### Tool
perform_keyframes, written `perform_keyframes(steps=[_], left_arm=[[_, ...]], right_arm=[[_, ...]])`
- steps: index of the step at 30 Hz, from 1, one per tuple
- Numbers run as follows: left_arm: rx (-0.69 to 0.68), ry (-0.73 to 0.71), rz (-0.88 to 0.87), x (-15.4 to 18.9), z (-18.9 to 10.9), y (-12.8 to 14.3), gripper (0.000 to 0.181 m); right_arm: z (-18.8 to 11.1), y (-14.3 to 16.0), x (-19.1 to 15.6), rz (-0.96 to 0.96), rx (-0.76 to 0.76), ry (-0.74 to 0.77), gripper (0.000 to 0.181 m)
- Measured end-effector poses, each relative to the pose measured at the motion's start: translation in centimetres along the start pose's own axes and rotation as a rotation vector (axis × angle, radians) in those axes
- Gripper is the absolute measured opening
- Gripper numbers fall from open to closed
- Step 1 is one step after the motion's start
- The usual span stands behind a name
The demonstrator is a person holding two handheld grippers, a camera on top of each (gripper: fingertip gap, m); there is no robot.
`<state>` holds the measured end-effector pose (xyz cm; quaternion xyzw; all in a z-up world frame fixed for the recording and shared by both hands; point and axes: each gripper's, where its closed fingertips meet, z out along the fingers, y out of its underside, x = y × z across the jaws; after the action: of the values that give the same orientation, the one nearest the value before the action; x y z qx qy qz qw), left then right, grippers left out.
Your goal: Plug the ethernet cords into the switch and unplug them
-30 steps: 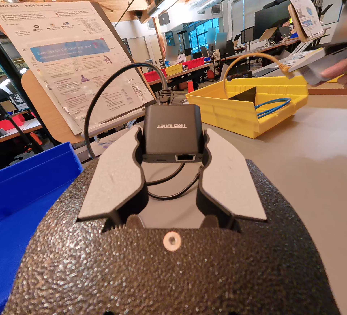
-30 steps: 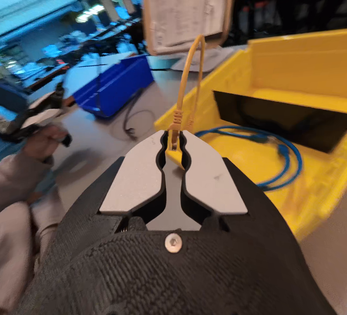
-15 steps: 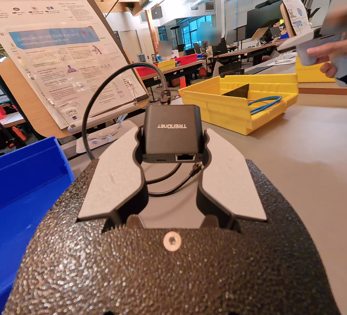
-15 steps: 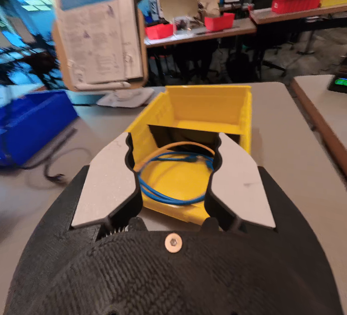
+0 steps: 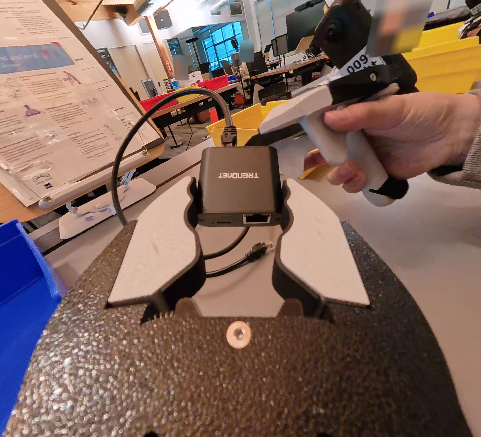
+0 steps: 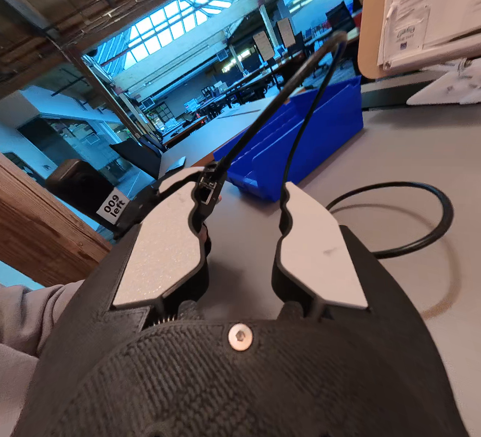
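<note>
My left gripper (image 5: 239,184) is shut on the black switch (image 5: 238,177) and holds it just above the grey table. A black ethernet cord (image 5: 130,161) is plugged into the switch's far side and arches up and to the left. Its free plug (image 5: 260,248) lies on the table under the switch. The port facing me (image 5: 256,218) is empty. My right gripper (image 6: 240,190) is open and empty, close to the switch (image 6: 208,195), which shows edge-on by its left finger. The right gripper also shows in the left wrist view (image 5: 270,138), held by a hand just right of the switch.
A yellow bin (image 5: 242,122) stands behind the switch. A blue bin (image 6: 299,143) is at the table's left side, also in the left wrist view (image 5: 23,281). A board with printed sheets (image 5: 52,101) stands at the back left. A black cord loop (image 6: 416,216) lies on the table. Across from one pair of fingers to the other is roughly 5 cm.
My right gripper let go of the yellow cord over the yellow bin, opened, and swung left to the switch. My left gripper kept holding the switch.
</note>
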<state>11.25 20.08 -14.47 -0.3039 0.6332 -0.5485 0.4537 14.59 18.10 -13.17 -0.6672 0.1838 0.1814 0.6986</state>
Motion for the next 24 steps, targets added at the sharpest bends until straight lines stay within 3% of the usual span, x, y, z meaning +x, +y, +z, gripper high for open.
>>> perform_keyframes(steps=[8, 15, 24], left_arm=[[-0.034, 0.009, 0.119, 0.9, 0.3, 0.6, 0.061], [-0.048, -0.011, 0.109, 0.8, 0.5, 1.0, 0.061], [-0.045, -0.018, 0.111, 0.9, 0.6, 0.9, 0.061]], right_arm=[[1.5, 1.2, -1.7, 0.287, 0.039, -0.111, 0.048], [1.2, 0.7, -1.3, 0.307, 0.075, -0.094, 0.016], [1.6, 1.1, -1.6, 0.319, 0.065, -0.112, 0.016]])
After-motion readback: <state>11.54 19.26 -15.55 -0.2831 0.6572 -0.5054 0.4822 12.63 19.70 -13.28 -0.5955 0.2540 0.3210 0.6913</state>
